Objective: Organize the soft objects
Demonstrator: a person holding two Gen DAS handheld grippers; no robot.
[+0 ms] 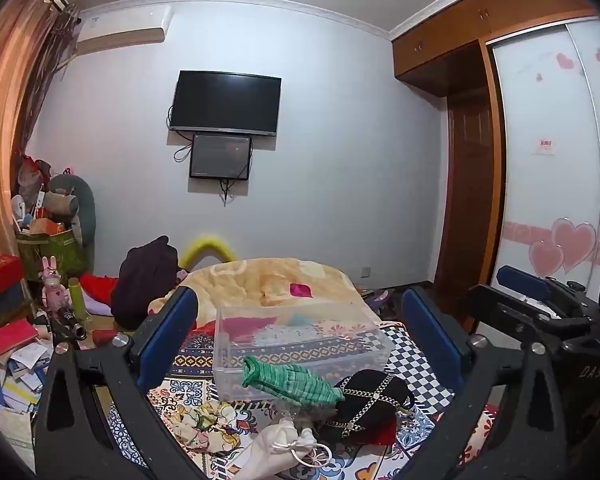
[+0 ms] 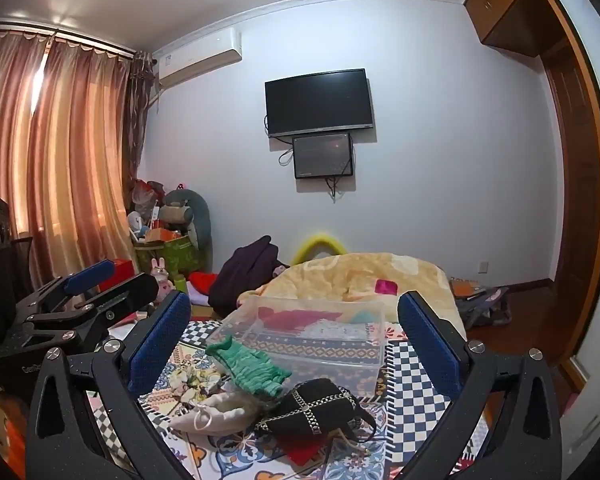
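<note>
A clear plastic bin (image 1: 300,344) (image 2: 312,332) stands on the patterned bedspread (image 1: 412,360) (image 2: 416,380). In front of it lie a green knitted piece (image 1: 290,380) (image 2: 252,368), a black pouch with chain trim (image 1: 370,402) (image 2: 316,410), a cream drawstring bag (image 1: 280,446) (image 2: 216,414) and a floral scrunchie (image 1: 208,424) (image 2: 188,384). My left gripper (image 1: 300,320) is open and empty, above the pile. My right gripper (image 2: 296,320) is open and empty, also above it. Each gripper shows at the other view's edge.
A yellow blanket (image 1: 276,280) (image 2: 360,276) lies behind the bin, with a dark garment (image 1: 144,276) to its left. Clutter and books (image 1: 16,344) fill the left floor. A wardrobe (image 1: 548,160) stands on the right, and a TV (image 1: 226,102) hangs on the far wall.
</note>
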